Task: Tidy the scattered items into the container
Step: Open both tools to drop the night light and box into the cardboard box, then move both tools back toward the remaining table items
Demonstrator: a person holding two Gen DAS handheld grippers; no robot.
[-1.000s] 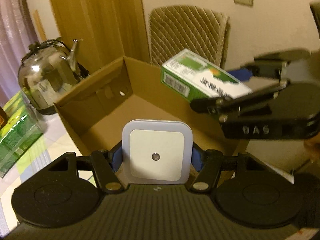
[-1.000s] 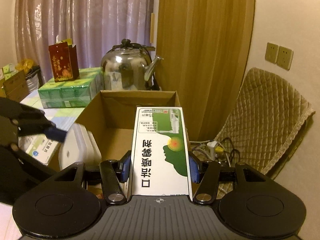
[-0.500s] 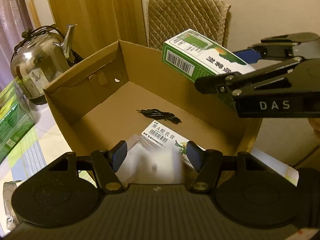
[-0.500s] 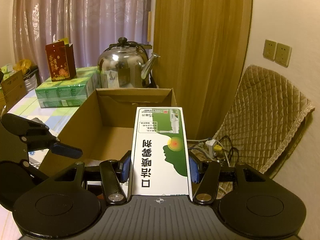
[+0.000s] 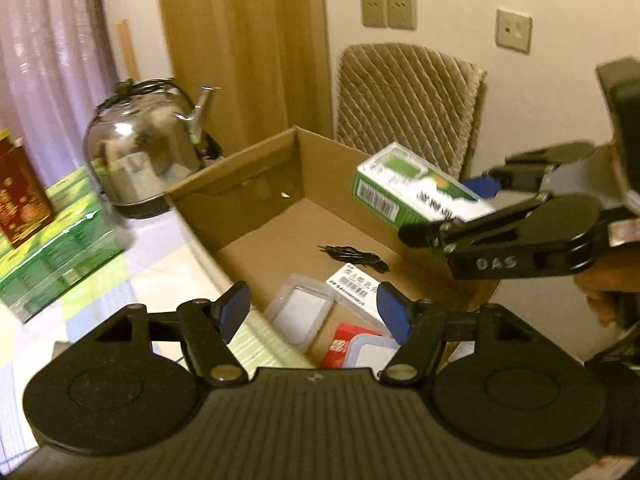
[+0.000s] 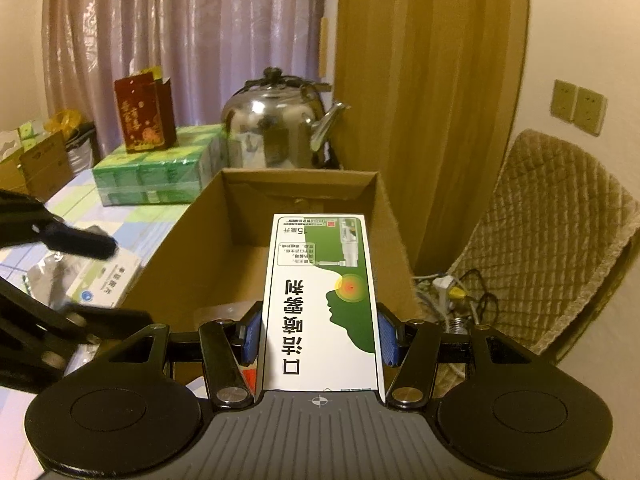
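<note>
We note a checked table beneath a curtain, carrying a steel kettle and the cardboard box. The right hand-held gripper pinches the green carton, long axis pointing forward over the box's open interior, directly below and ahead. The left hand-held gripper stands spread, holding nothing. Inside lie a cable and packets; nothing obstructs lowering.

Inside the cardboard box: one black cable, two white plug-in lights, one white carton; beside it, one kettle.
</note>
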